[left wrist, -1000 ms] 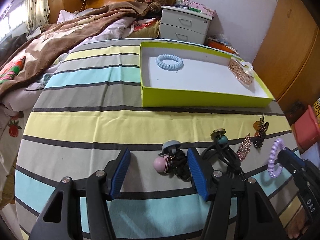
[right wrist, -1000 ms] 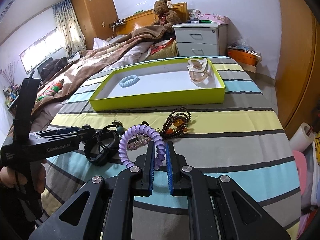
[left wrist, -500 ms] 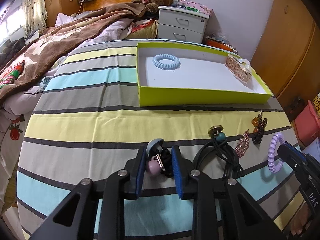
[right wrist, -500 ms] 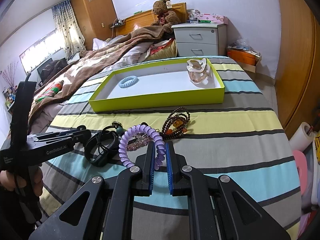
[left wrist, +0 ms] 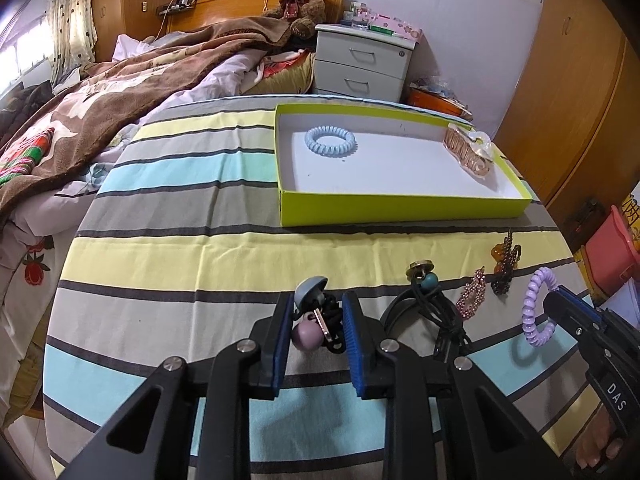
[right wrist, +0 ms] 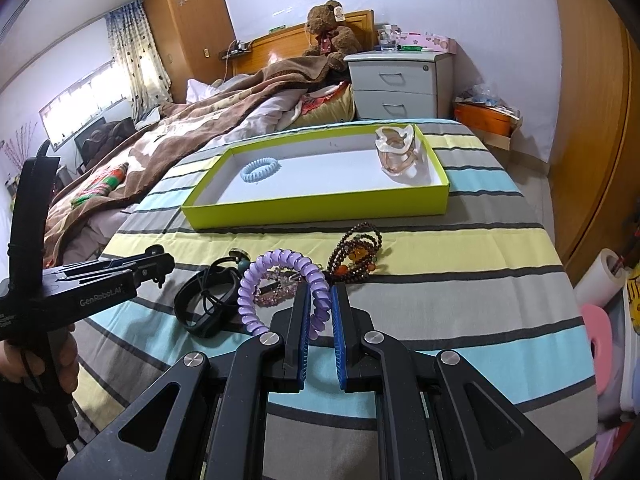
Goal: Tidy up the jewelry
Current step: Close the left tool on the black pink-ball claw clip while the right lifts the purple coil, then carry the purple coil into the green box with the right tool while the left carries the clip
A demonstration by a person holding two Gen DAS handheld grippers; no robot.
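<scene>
step: pickup, both held | left gripper (left wrist: 316, 326) jaws pinched on bobble hair tie (left wrist: 310, 320), lower centre | right gripper (right wrist: 319, 312) jaws clamped on purple coil tie (right wrist: 280, 280) | next, judged: both to be carried to green tray (right wrist: 316, 211), upper centre, and released

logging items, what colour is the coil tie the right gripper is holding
Light purple. The coil tie shows best in the right wrist view, pinched in the right gripper.

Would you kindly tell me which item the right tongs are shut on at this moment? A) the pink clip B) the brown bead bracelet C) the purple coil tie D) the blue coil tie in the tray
C: the right tongs pinch the purple coil tie between their blue pads, while the blue coil tie lies in the tray and the bead bracelet rests untouched on the cloth.
</scene>
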